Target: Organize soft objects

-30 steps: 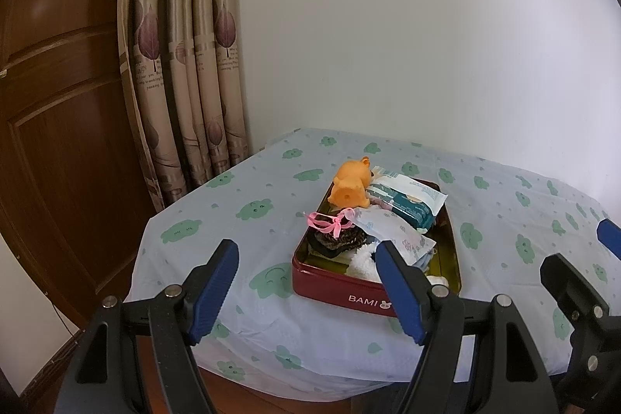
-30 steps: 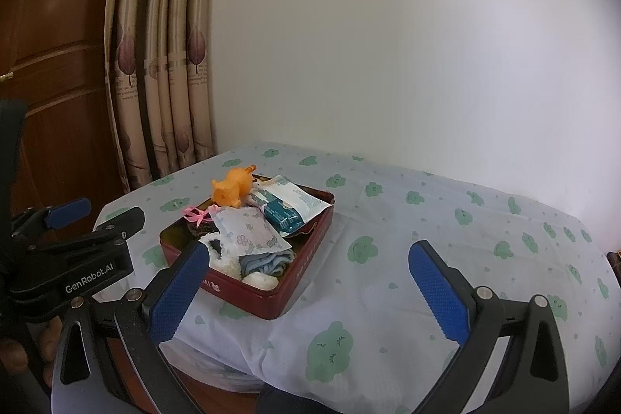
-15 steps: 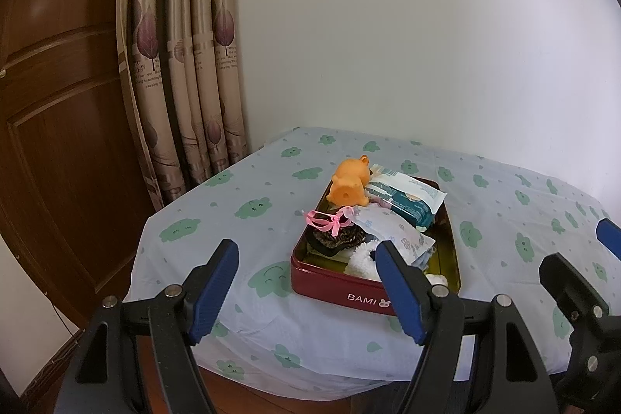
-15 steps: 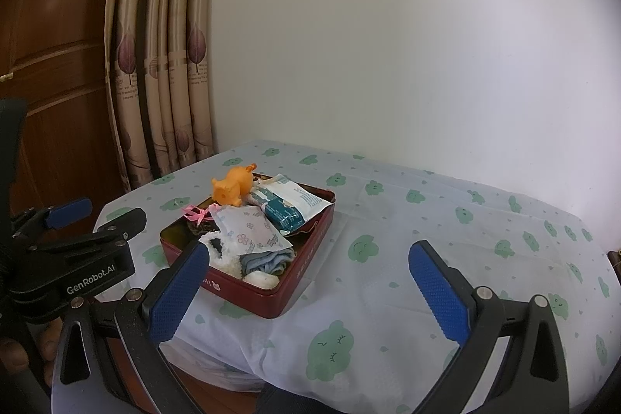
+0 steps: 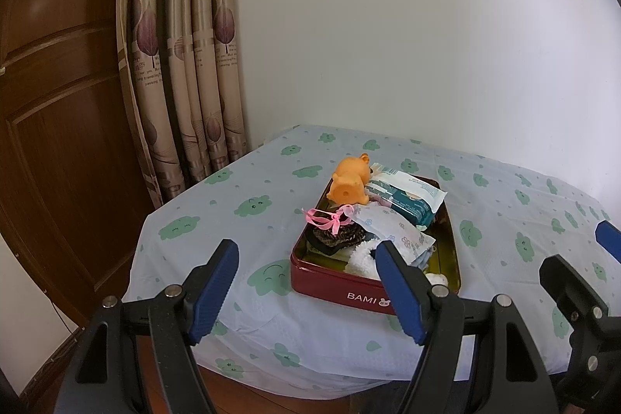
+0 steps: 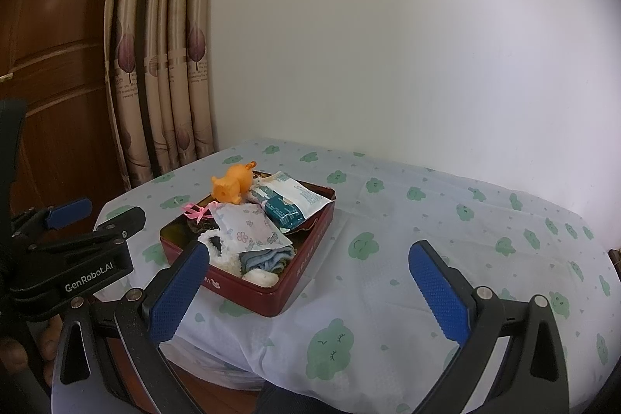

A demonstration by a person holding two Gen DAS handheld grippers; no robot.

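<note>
1. A red tin (image 5: 341,291) is seen on a table covered with a pale cloth (image 5: 271,189) that has green smiling clouds on it.
2. The tin is filled with soft things: an orange toy bear (image 5: 349,181) at the far end, a teal and white packet (image 5: 407,196) beside it, a pink ribbon (image 5: 326,217), a flowered pouch (image 5: 392,229), a dark cloth (image 5: 335,235) and a white fluffy piece (image 5: 361,257).
3. The left gripper (image 5: 306,284) is held in front of the tin, with its fingers spread wide and nothing between them.
4. The right gripper (image 6: 310,291) is held over the cloth to the right of the tin, also spread wide and empty.
5. A curtain (image 5: 186,64) and a brown wooden door (image 5: 50,103) are seen behind the table.
</note>
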